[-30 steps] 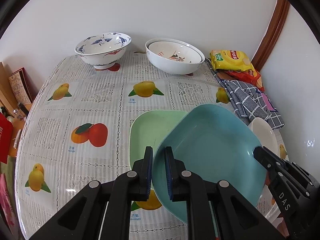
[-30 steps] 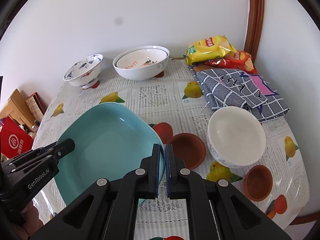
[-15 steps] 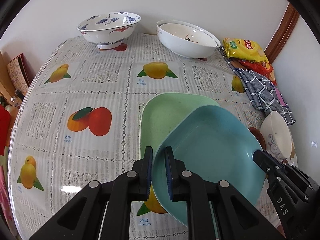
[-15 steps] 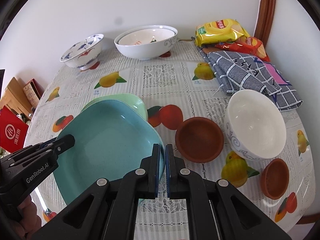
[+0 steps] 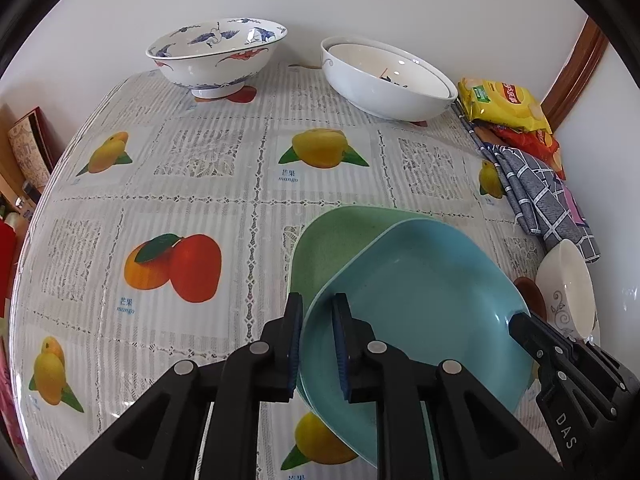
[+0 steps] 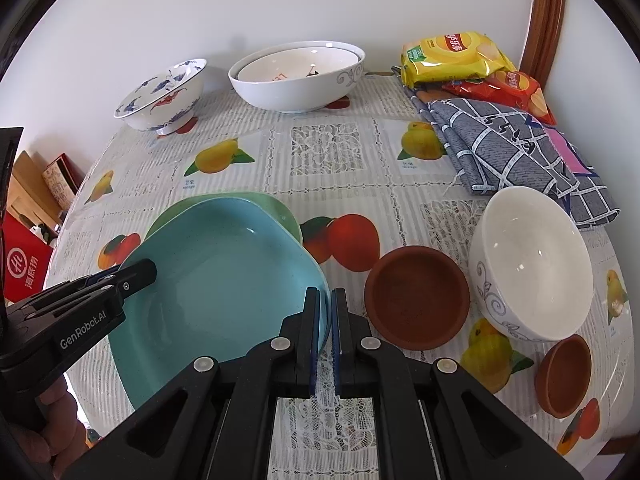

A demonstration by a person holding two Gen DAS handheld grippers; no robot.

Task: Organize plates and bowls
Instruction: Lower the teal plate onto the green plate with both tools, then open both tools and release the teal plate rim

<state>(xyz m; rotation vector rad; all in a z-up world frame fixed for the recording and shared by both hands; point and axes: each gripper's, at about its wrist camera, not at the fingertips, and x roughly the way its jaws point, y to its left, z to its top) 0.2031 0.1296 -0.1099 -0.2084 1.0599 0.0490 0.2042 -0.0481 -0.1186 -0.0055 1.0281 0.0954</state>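
Over the green plate (image 5: pixel 332 240), blue plate (image 5: pixel 416 300) pinched by left gripper (image 5: pixel 317 344) and right gripper (image 6: pixel 325 328) fingers.

Home dining table (image 5: pixel 208 216), fruit-print tablecloth (image 6: pixel 328 156)

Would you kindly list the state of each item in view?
Blue plate: gripped at both edges, over the green plate.
Green plate: on the table, underneath.
Left gripper: shut on blue plate.
Right gripper: shut on blue plate.
White bowl: upright, empty.
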